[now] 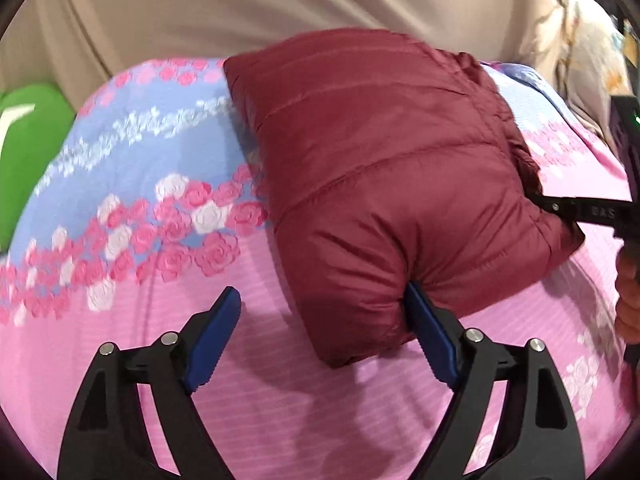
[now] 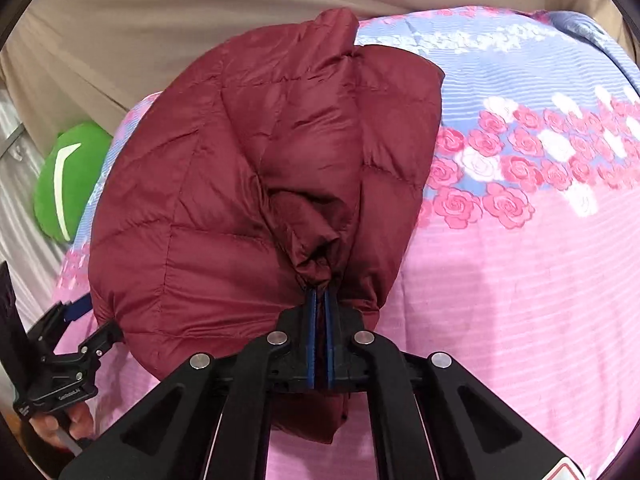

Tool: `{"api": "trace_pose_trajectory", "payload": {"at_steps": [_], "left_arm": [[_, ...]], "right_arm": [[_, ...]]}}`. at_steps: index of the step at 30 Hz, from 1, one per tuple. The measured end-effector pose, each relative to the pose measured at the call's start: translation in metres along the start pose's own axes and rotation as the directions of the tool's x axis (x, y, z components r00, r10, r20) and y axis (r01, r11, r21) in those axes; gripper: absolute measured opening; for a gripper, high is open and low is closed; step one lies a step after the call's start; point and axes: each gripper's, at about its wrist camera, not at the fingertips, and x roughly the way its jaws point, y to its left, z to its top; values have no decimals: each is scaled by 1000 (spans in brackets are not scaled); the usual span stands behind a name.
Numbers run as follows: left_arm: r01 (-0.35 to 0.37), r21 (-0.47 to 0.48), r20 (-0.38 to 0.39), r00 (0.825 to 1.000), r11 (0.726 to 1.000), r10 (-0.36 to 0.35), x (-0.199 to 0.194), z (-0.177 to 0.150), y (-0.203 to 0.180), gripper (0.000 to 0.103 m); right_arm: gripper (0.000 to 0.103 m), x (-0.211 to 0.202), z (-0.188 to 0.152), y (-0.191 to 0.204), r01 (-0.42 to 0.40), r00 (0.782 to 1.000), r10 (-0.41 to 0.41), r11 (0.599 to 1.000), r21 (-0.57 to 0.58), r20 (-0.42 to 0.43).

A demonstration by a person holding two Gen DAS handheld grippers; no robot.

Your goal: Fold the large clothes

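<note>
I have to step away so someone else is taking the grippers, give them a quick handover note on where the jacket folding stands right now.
Left gripper: open, its right finger touching the near edge of the maroon puffer jacket, holding nothing.
Right gripper: shut on a bunched bit of the jacket's edge.
The jacket lies on the floral bedspread, already folded into a compact, puffy bundle. A green cushion sits off to the side.
Left to do: tuck or release the pinched fabric, flatten the bundle, check that the fold holds.

maroon jacket [image 1: 384, 168], pink-blue rose-print sheet [image 1: 160, 184]
</note>
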Motion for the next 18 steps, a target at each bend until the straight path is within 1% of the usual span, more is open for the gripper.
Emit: {"api": "trace_pose_trajectory", "payload": {"at_steps": [1, 3, 5, 7, 8, 9, 10, 12, 14, 15, 16, 18], "left_arm": [[-5, -13, -4, 1000, 1000, 5, -2, 0, 0, 81], [-21, -33, 1, 1000, 999, 21, -15, -2, 0, 81], [-35, -46, 23, 999, 998, 37, -33, -3, 0, 80], [-36, -70, 69, 997, 997, 41, -54, 2, -3, 80], [-31, -84, 88, 995, 996, 38, -60, 6, -4, 80], [-23, -102, 108, 994, 995, 34, -65, 12, -5, 80], [-22, -125, 127, 991, 992, 38, -67, 22, -6, 81], [-53, -145, 127, 989, 988, 72, -61, 37, -10, 81], [-96, -145, 97, 989, 985, 111, -45, 47, -16, 81], [-125, -147, 70, 988, 981, 137, -34, 49, -19, 81], [-132, -147, 53, 989, 980, 141, -27, 50, -21, 81], [-139, -164, 7, 990, 977, 142, -10, 47, -21, 82]], "right_arm": [[3, -6, 2, 0, 11, 1000, -11, 1000, 6, 7], [3, -28, 4, 4, 39, 998, -39, 999, -5, 53], [4, -58, 2, 15, 81, 988, -75, 996, -42, 136], [3, -79, 2, 29, 93, 978, -73, 991, -98, 196], [3, -86, 2, 38, 92, 975, -62, 987, -130, 214], [3, -85, 7, 46, 88, 975, -53, 984, -157, 216], [3, -83, 10, 54, 91, 975, -49, 978, -186, 218], [3, -67, 29, 66, 135, 970, -83, 965, -223, 230], [2, -38, 52, 67, 155, 976, -114, 963, -220, 187], [2, -25, 60, 64, 182, 975, -148, 960, -213, 166], [0, 2, 69, 51, 247, 966, -226, 950, -193, 124], [0, 31, 73, 30, 312, 950, -307, 937, -158, 59]]}}
